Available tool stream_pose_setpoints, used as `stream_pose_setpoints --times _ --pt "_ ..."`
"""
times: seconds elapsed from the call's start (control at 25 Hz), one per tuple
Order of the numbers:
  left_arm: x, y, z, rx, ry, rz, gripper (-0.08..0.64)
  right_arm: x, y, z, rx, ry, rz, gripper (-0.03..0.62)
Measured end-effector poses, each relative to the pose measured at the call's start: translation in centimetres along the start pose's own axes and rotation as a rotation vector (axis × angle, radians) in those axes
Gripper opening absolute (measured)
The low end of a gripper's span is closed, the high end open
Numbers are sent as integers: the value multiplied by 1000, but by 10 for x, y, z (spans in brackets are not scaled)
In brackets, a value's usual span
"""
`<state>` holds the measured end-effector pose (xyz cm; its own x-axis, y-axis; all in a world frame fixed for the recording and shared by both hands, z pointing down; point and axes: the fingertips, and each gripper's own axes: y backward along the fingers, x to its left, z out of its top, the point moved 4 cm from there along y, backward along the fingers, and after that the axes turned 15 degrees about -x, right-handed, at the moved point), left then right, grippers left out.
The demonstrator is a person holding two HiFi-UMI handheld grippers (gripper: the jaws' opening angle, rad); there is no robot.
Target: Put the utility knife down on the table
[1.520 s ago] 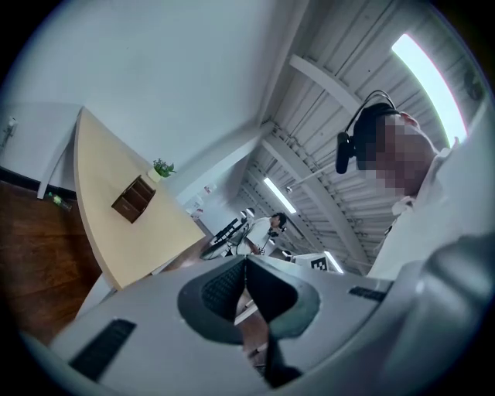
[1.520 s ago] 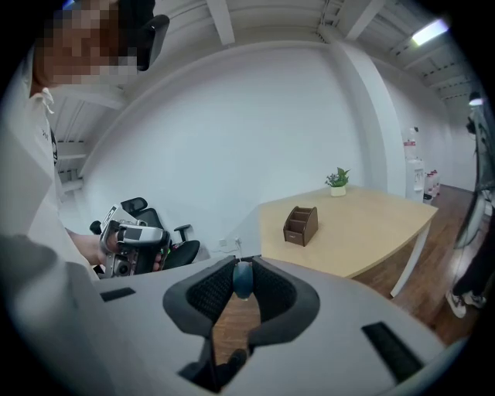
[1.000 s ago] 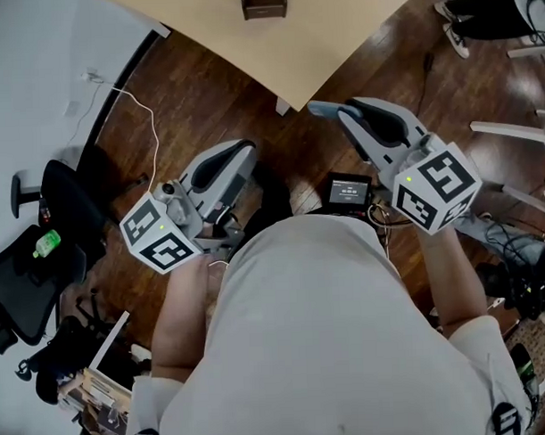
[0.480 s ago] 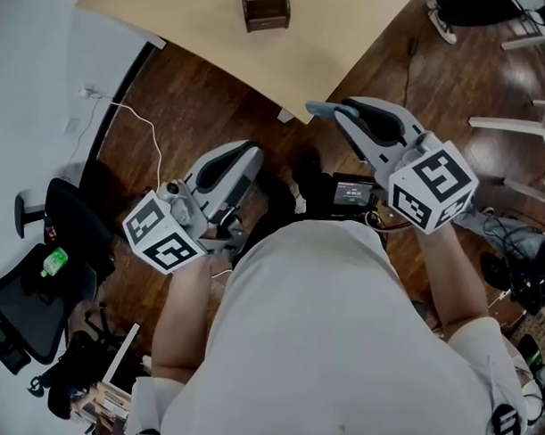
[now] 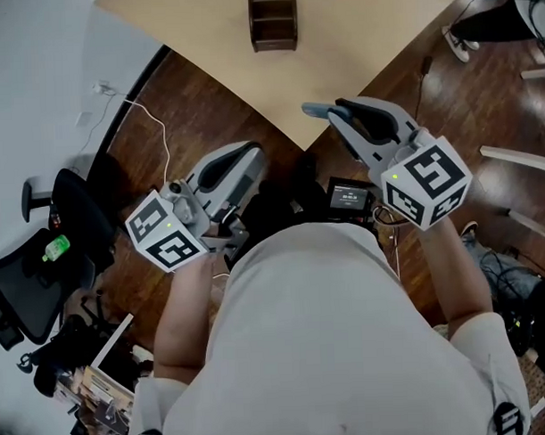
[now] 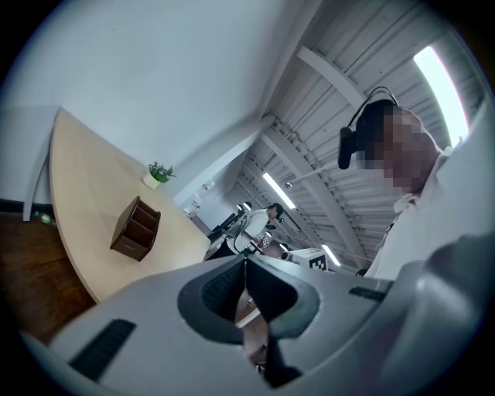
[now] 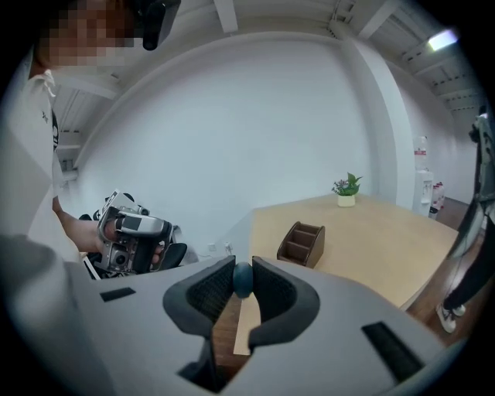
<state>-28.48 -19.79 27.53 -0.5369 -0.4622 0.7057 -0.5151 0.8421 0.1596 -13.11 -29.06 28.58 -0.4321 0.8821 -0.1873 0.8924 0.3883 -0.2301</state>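
Right gripper view: right gripper (image 7: 243,267) pinched knife (image 7: 242,281) near table (image 7: 371,232) corner; left gripper (image 6: 246,277) pressed together, empty. Carry apparently underway; next, lower onto tabletop.

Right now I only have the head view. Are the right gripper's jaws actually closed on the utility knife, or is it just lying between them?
Observer: Closed on it. In the right gripper view the right gripper has both jaws pressed against the dark blue rounded end of the utility knife.
Operator: And the other one?
Observer: The left gripper view shows the left gripper with its jaws together and nothing between them.
Operator: Anything on the table besides the wooden organizer?
Observer: Yes. A small potted plant stands near the far edge, beyond the organizer. Your view cuts it off.
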Motion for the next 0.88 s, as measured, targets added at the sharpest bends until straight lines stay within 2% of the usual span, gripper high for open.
stream_pose_setpoints --times 0.24,0.56,0.88 --pt "25 -7 5 26 28 3 2 -10 -33 -2 31 21 13 69" --pt "23 -26 9 104 37 -67 2 -24 -39 4 28 63 -61 69" --pt "44 -38 25 123 44 -89 2 -45 -72 6 64 121 -93 69"
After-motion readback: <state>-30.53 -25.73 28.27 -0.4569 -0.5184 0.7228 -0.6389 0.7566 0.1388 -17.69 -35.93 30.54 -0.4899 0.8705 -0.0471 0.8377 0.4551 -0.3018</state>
